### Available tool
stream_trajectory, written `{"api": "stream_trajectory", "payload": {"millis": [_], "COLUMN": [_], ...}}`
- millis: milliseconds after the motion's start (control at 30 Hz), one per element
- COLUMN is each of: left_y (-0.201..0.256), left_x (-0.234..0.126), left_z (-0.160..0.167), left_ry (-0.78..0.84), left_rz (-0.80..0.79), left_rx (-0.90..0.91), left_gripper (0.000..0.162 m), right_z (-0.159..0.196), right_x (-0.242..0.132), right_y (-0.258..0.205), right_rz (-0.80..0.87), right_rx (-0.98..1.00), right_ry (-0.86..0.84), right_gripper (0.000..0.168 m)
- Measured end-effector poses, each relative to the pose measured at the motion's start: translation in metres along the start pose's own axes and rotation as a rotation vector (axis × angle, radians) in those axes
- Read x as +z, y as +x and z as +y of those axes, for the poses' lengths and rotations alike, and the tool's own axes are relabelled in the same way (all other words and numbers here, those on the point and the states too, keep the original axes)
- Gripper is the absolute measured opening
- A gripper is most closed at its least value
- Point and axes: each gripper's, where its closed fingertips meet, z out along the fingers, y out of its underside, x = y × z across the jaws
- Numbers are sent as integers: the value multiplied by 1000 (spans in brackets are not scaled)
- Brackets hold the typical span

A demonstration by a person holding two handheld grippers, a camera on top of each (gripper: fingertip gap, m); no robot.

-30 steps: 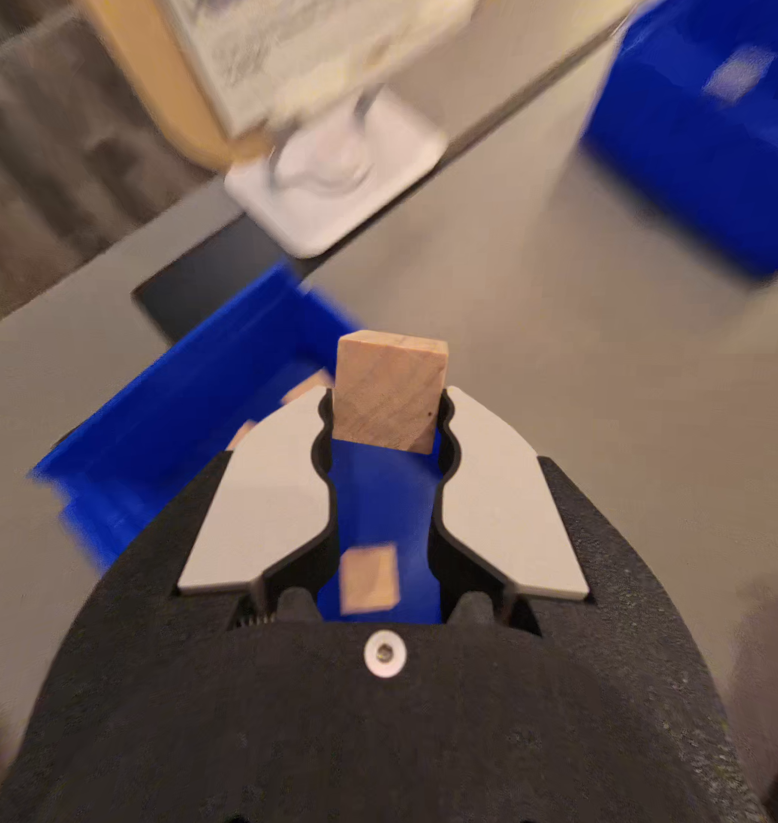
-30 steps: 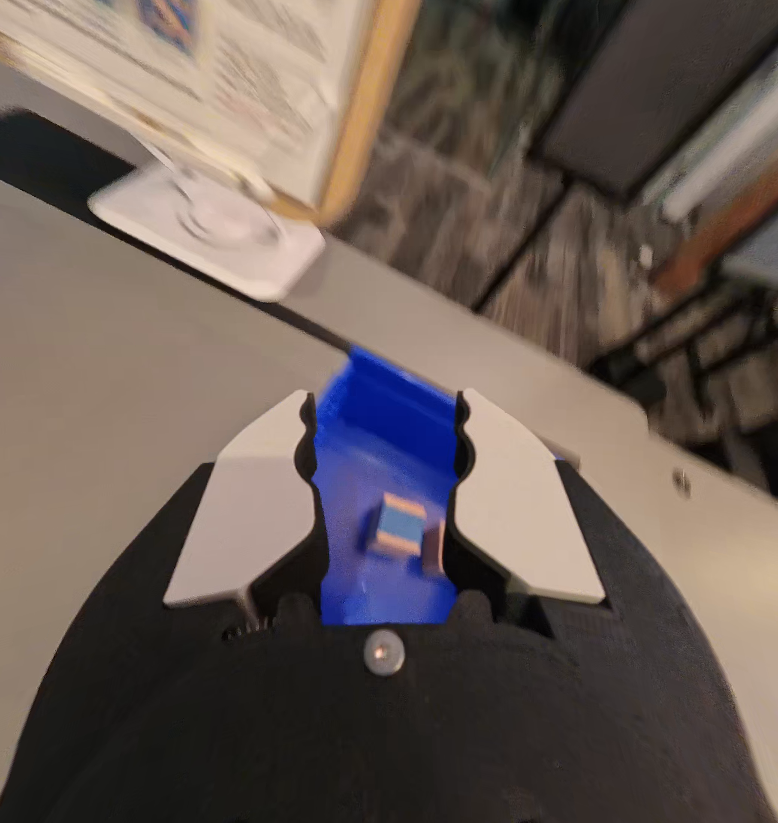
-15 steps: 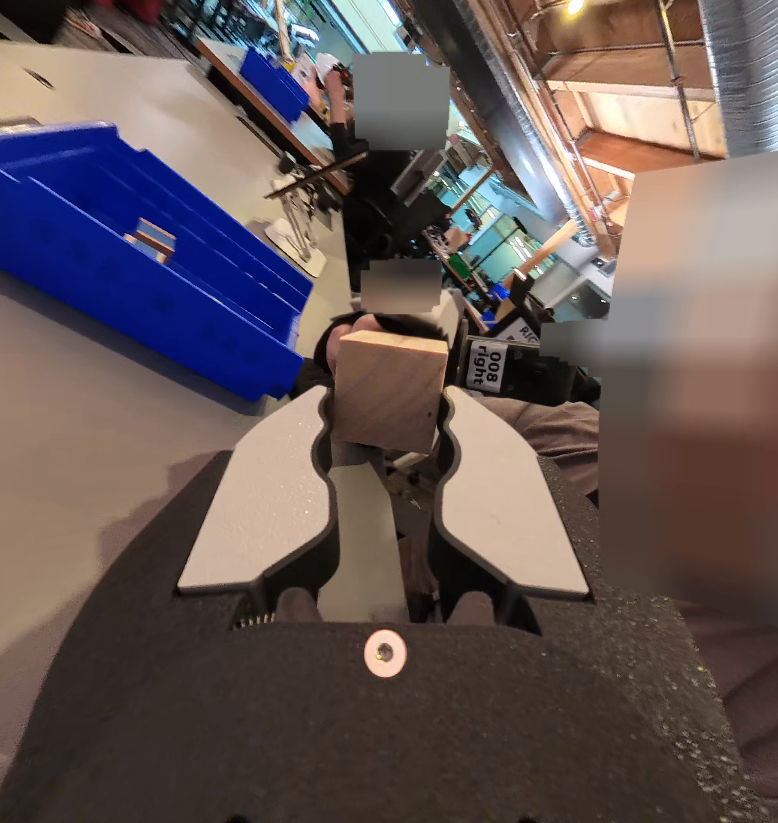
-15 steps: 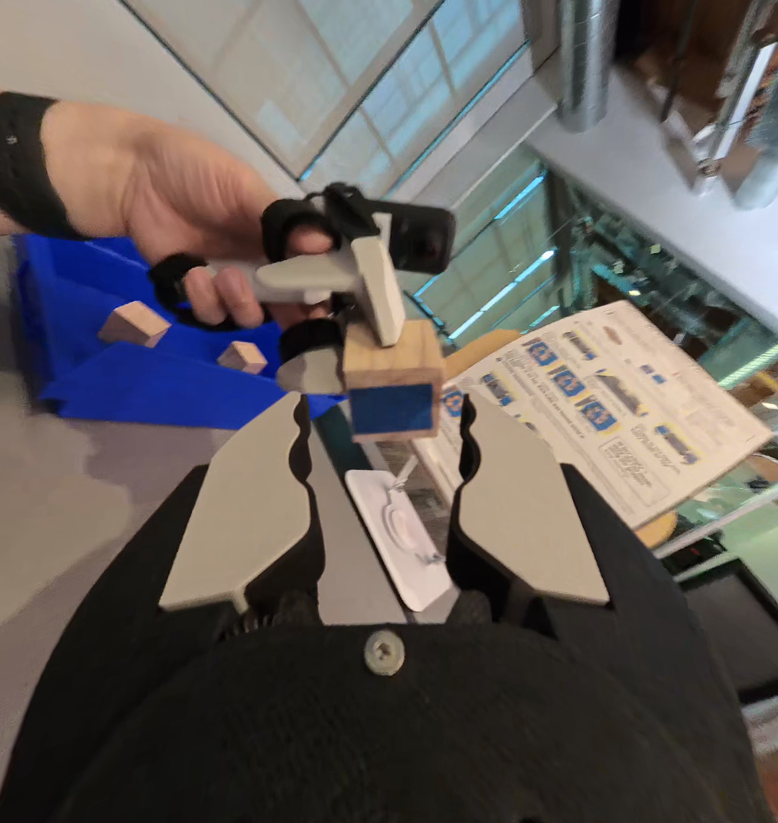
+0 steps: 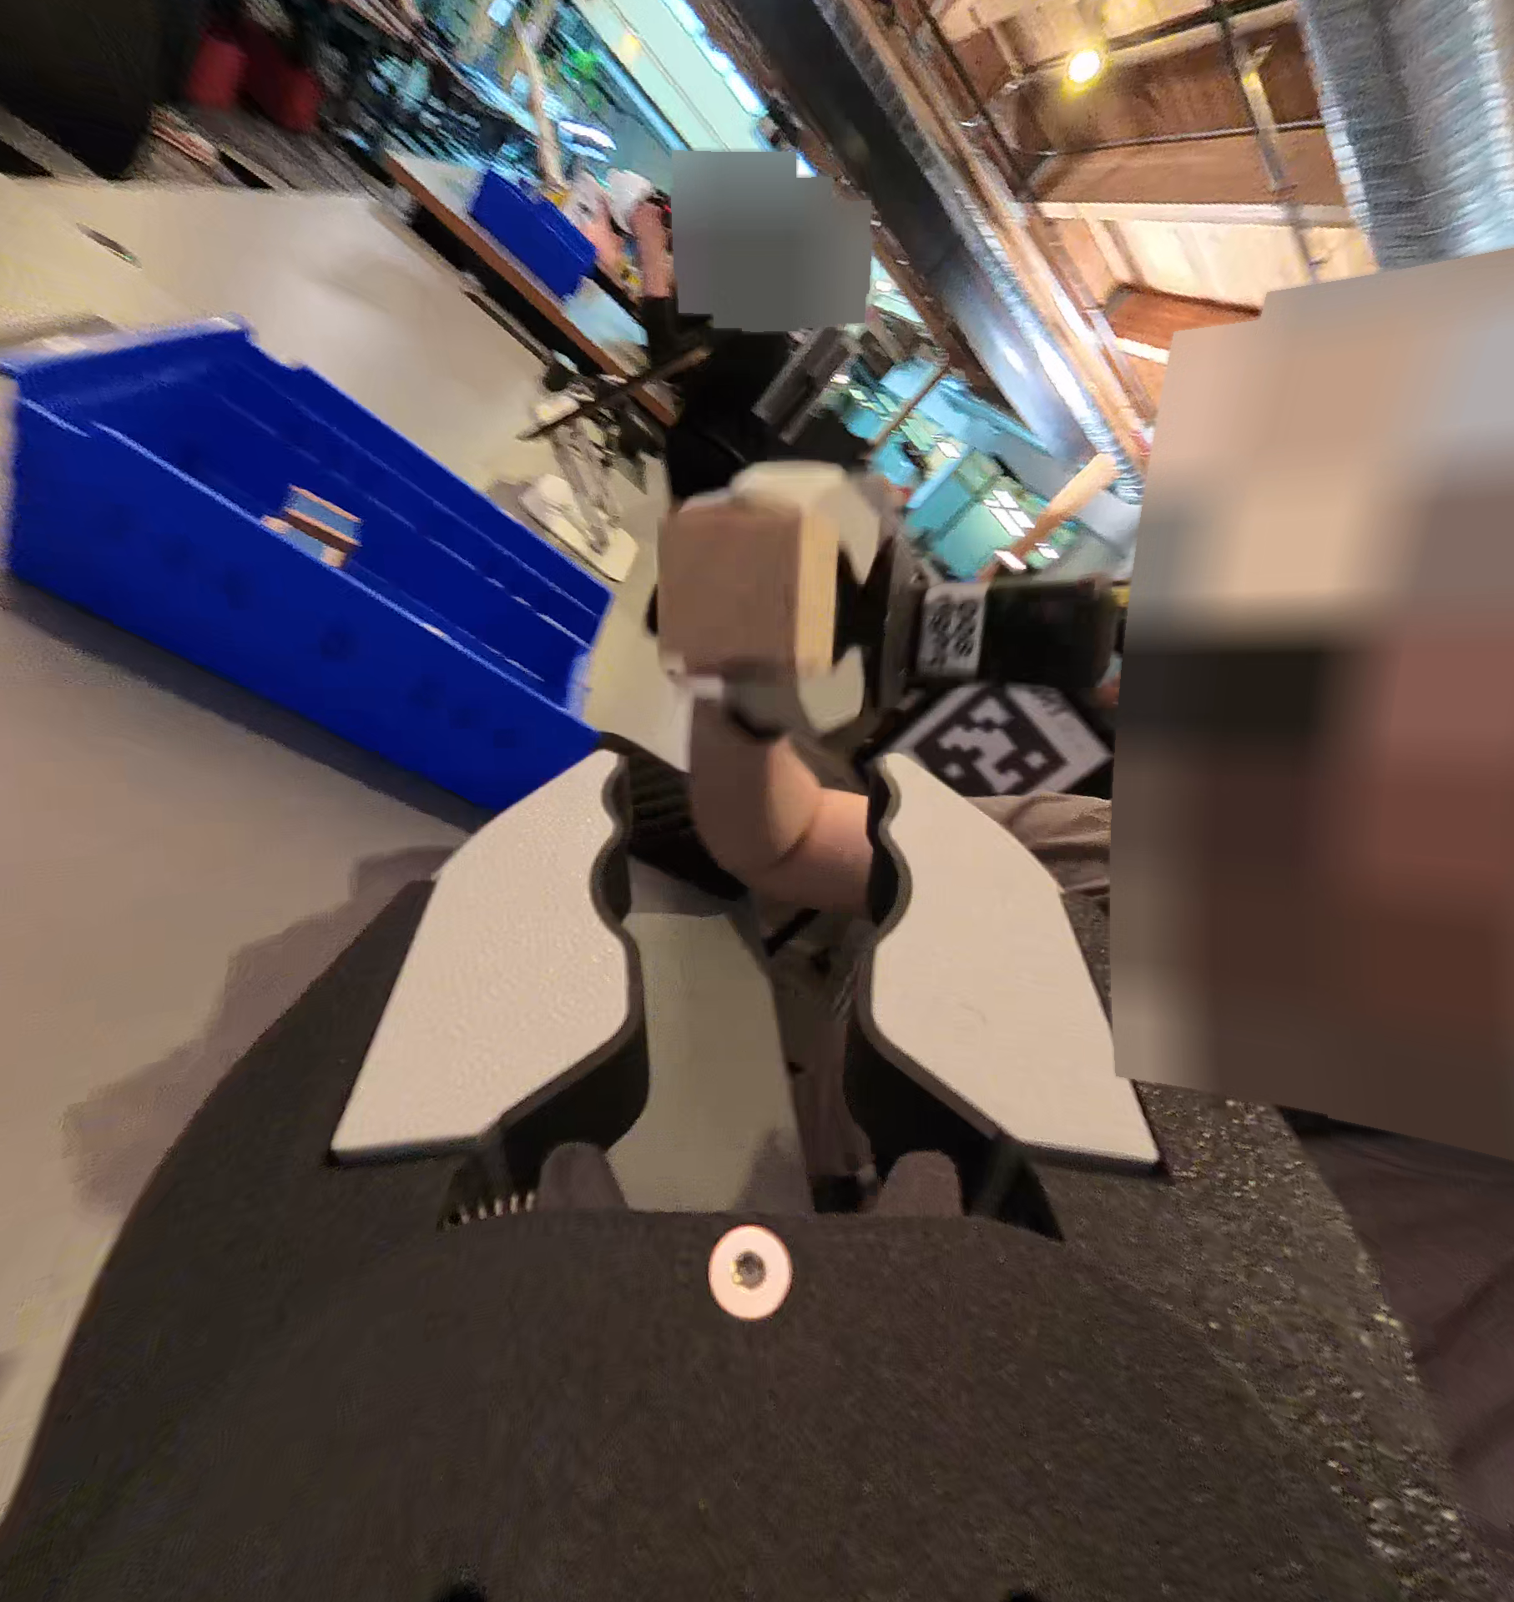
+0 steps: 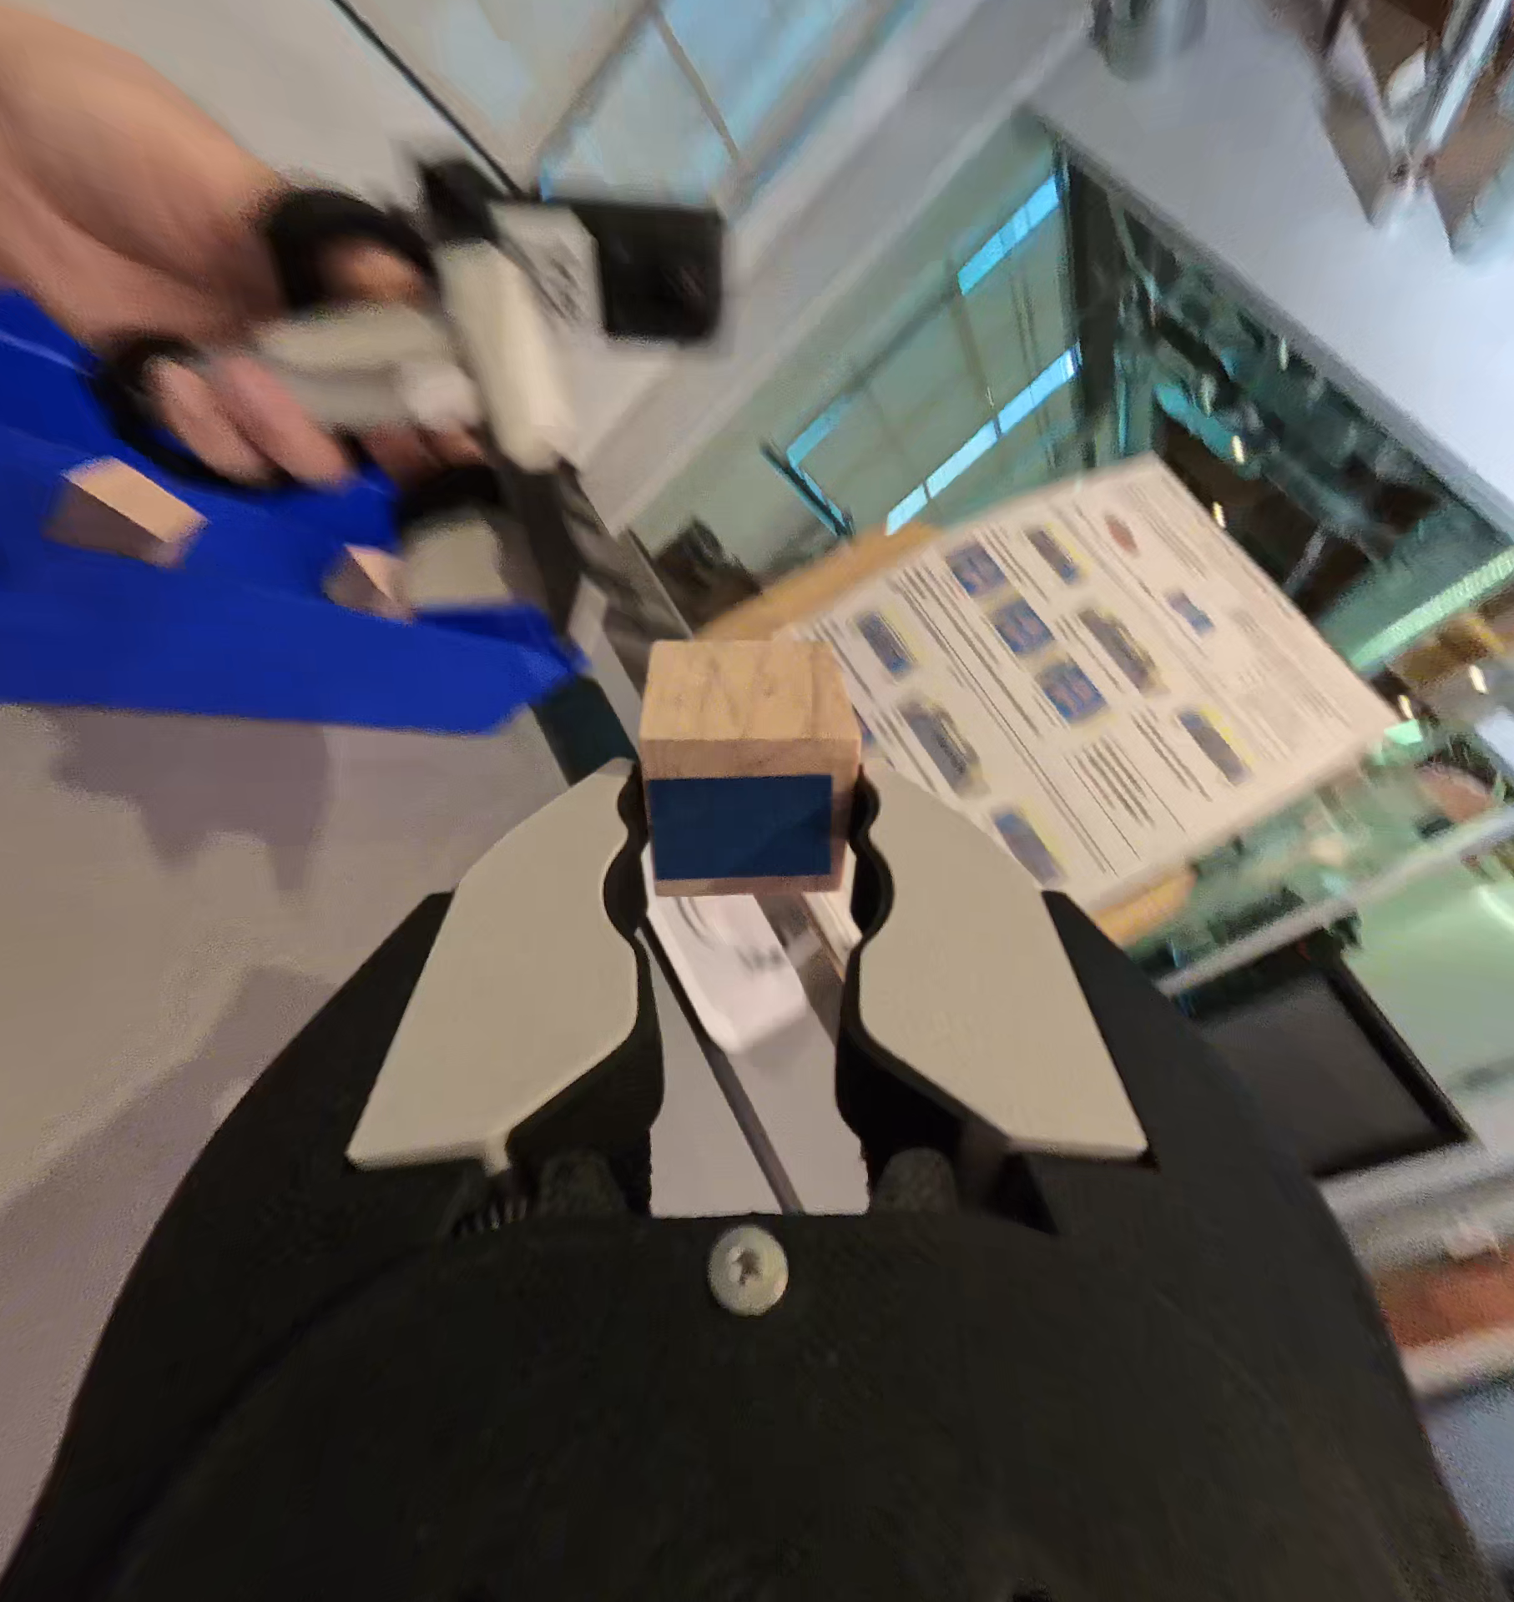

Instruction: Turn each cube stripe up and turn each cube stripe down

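Note:
My right gripper [image 6: 747, 780] is shut on a wooden cube [image 6: 740, 702] and holds it in the air, its blue stripe facing the camera. My left gripper [image 5: 745, 767] is open and empty, a short way back from that cube [image 5: 719, 589], which the right gripper [image 5: 788, 598] grips top and bottom. In the right wrist view the left gripper [image 6: 485, 468] is blurred at the upper left, held by a hand [image 6: 86, 199]. A blue bin [image 5: 303, 641] holds a cube with its stripe up [image 5: 313, 523]. Another blue bin [image 6: 216, 659] holds two plain-faced cubes [image 6: 120, 520] [image 6: 363, 581].
A grey table [image 5: 129, 867] carries both bins. A printed sheet on a stand [image 6: 1083, 676] with a white base [image 6: 736, 980] stands at the table's edge. A person works at another table in the background.
The cube went from my left gripper to my right gripper. The right gripper closed on it; the left gripper opened and drew back.

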Motion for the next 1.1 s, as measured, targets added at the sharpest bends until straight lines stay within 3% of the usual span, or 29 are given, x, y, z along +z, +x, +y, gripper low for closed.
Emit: {"api": "stream_trajectory", "payload": {"millis": [33,167,267,333,467,700,967,1100], "left_y": [-1,10,12,13,16,1,-40,-49], "left_x": [-8,-33,-40,-43,-46,-62,-137,-186], "left_z": [-4,-15,-13,-13,-13,5,32,51], "left_ry": [12,48,16,13,12,-92,-274,-399], "left_rz": [-43,-116,-163,-169,-160,-295,-727,-937], "left_rx": [33,120,158,168,161,168,181,229], "left_gripper": [52,49,49,49,49,49,46,44], "right_z": [19,142,235,266,297,329,351,351], "right_x": [-8,-60,-90,-92,-80,-72,-74,-68], "right_y": [23,62,50,24,-5,-14,-13,-8], "right_rz": [5,-186,-312,-479,-683,-853,-884,-809], "right_rx": [33,337,359,372,294,229,176,146], "right_ry": [-91,-494,-757,-828,-919,-1054,-1122,-1083], "right_gripper": [45,45,45,46,46,46,46,50]}}
